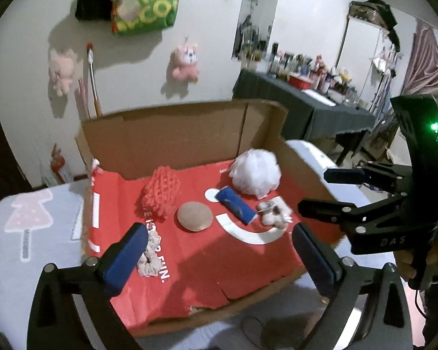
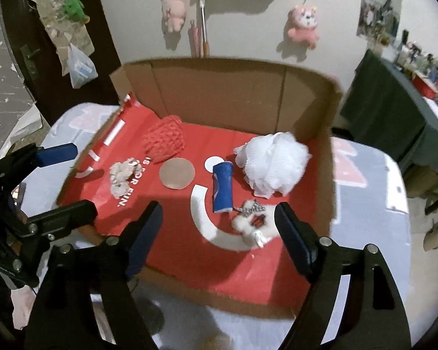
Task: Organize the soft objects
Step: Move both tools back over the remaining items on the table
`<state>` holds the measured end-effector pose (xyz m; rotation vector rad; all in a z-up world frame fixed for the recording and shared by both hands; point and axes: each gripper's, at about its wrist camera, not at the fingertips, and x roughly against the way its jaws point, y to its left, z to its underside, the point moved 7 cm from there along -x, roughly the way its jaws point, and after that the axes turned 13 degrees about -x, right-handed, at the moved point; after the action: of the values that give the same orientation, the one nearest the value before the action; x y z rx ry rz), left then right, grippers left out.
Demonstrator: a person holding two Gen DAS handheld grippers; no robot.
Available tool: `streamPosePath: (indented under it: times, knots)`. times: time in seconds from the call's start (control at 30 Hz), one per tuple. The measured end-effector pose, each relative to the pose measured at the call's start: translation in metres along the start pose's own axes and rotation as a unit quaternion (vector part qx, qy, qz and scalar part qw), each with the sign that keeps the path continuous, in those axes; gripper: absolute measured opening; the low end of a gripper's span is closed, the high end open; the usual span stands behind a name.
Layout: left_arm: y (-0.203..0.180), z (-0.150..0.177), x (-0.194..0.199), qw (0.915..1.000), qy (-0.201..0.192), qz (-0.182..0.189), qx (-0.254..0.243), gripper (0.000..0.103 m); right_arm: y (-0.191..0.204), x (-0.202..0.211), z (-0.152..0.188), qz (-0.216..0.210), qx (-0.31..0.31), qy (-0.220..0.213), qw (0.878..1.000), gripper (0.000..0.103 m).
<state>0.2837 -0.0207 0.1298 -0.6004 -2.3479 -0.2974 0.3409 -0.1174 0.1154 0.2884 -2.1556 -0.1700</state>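
An open cardboard box (image 1: 187, 134) (image 2: 224, 93) with a red floor holds a white mesh pouf (image 1: 255, 176) (image 2: 274, 163), a red knitted piece (image 1: 160, 194) (image 2: 165, 141), a round tan pad (image 1: 195, 215) (image 2: 176, 173), a blue roll (image 1: 236, 208) (image 2: 222, 188), a small white plush with a checked bow (image 1: 273, 214) (image 2: 252, 221) and a beige scrunchie (image 1: 150, 258) (image 2: 121, 179). My left gripper (image 1: 219, 258) (image 2: 65, 178) is open and empty above the box's near left part. My right gripper (image 2: 219, 239) (image 1: 315, 188) is open and empty, near the plush.
The box lies on a pale patterned bed cover (image 1: 29, 227) (image 2: 368, 204). Pink plush toys (image 1: 185, 62) (image 2: 303, 26) hang on the wall behind. A dark-clothed table (image 1: 303, 102) crowded with bottles stands at the back right.
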Motion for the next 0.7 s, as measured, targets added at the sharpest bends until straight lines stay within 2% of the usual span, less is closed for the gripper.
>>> streamPosePath:
  times: [0.13,0.27,0.5,0.7]
  knots:
    - [-0.013,0.003,0.03,0.9991,-0.037,-0.019,-0.006,0.103,0.002,0.038,0.01,0.009,0.011,-0.042,0.999,0.082]
    - [-0.021,0.009,0.059,0.9968,-0.072,-0.034,0.003,0.103,0.006,0.077,0.027,0.01,0.019,-0.087,0.996,0.088]
    - [-0.044,0.032,0.104,0.9896,-0.132,-0.057,0.012,0.103,0.015,0.139,0.07,0.023,0.042,-0.175,0.983,0.092]
    - [-0.07,0.066,0.122,0.9863,-0.149,-0.068,0.015,0.103,0.022,0.161,0.113,0.029,0.049,-0.215,0.975,0.093]
